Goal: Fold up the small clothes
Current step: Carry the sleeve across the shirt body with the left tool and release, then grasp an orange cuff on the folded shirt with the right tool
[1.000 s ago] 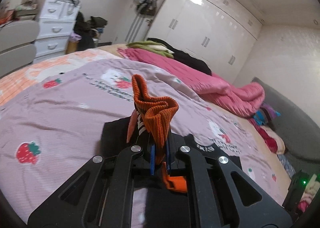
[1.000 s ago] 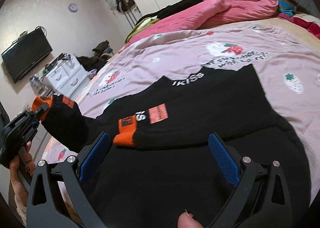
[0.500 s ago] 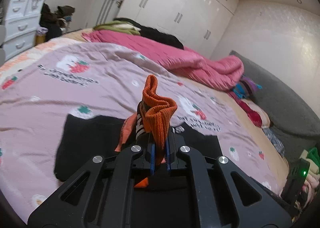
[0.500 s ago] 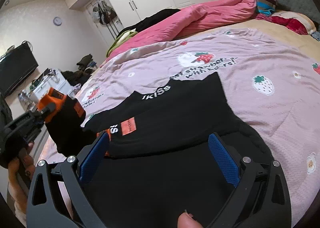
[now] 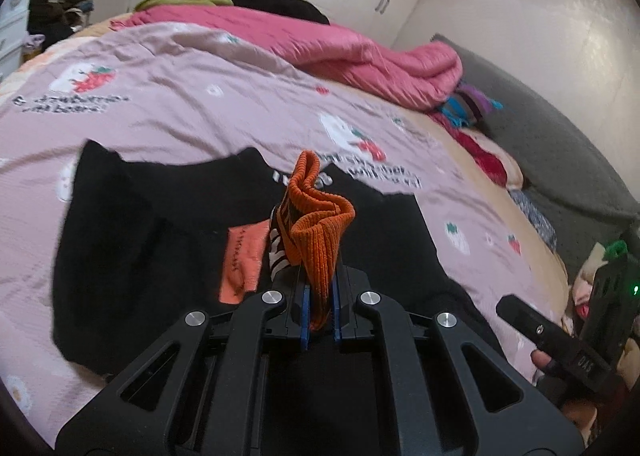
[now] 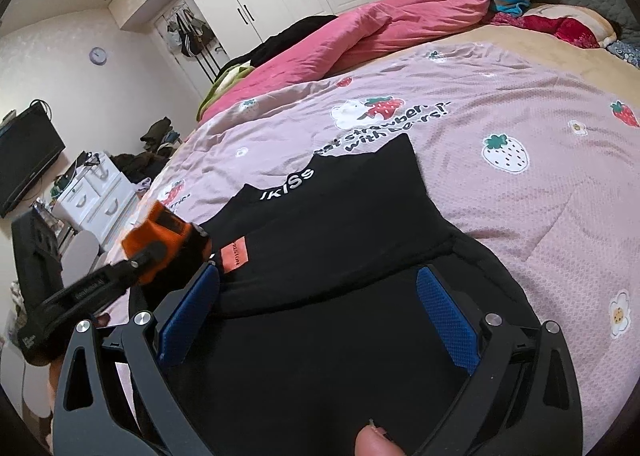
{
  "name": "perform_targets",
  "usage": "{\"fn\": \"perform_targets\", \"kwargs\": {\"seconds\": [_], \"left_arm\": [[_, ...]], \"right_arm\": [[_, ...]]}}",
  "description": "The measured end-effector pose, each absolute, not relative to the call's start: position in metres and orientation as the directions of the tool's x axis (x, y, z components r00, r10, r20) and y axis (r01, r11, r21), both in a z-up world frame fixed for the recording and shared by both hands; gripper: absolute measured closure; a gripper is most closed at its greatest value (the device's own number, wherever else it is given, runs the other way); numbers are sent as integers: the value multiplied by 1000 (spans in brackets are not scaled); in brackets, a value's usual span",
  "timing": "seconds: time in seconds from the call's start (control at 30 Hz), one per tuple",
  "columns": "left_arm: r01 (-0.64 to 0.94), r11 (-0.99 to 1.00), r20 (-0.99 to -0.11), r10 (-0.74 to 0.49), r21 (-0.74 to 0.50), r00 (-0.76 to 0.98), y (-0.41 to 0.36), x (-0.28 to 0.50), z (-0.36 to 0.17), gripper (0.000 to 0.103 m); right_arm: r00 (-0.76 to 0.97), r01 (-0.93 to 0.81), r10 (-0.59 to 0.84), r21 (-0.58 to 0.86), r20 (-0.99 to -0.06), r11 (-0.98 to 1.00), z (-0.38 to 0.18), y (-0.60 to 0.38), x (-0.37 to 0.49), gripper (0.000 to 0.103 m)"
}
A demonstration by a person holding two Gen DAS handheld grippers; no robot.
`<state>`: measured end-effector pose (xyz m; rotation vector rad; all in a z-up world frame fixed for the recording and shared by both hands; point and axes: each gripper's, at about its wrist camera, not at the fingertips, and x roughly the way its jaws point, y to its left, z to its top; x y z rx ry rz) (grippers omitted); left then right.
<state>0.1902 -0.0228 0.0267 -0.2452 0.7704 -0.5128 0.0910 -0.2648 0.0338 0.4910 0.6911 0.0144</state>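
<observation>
A black sweatshirt with orange cuffs and white lettering lies partly folded on the pink strawberry bedspread. My left gripper is shut on the sleeve's orange ribbed cuff, held raised over the garment body. An orange patch shows on the shirt. In the right wrist view the left gripper holds the cuff at left. My right gripper is open, its blue pads spread just over the black fabric.
A pink quilt is bunched along the bed's far side. Pillows and colourful clothes lie by the grey headboard. A white drawer unit and TV stand left of the bed.
My left gripper has carried the orange cuff inward over the sweatshirt's body, closer to the right gripper. The right gripper stayed open above the fabric.
</observation>
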Motion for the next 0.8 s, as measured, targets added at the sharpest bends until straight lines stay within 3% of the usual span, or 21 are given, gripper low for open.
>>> {"fn": "perform_targets", "kwargs": {"seconds": [0.27,0.47,0.57,0.7,0.8], "left_arm": [[390,837,-636,-545,-384,546,-42,189,13,100],[421,812,-659,-577,-403,482,-51,192,5,92],[436,799,-670,-592,-414,449,-55,192,2,78],[445,791,-666,-602,-420,440,-53,193,7,66],[440,799,-655,-593,-409,469,-41,195,18,51]], "right_arm": [[781,190,148,457,-607,869,31,-280,88,4],[775,213,153,481,-613,851,25,-289,88,4],[770,221,149,479,-620,849,23,-290,89,4],[761,232,147,476,-632,848,18,-288,92,4],[750,223,166,481,-640,848,14,-282,96,4]]}}
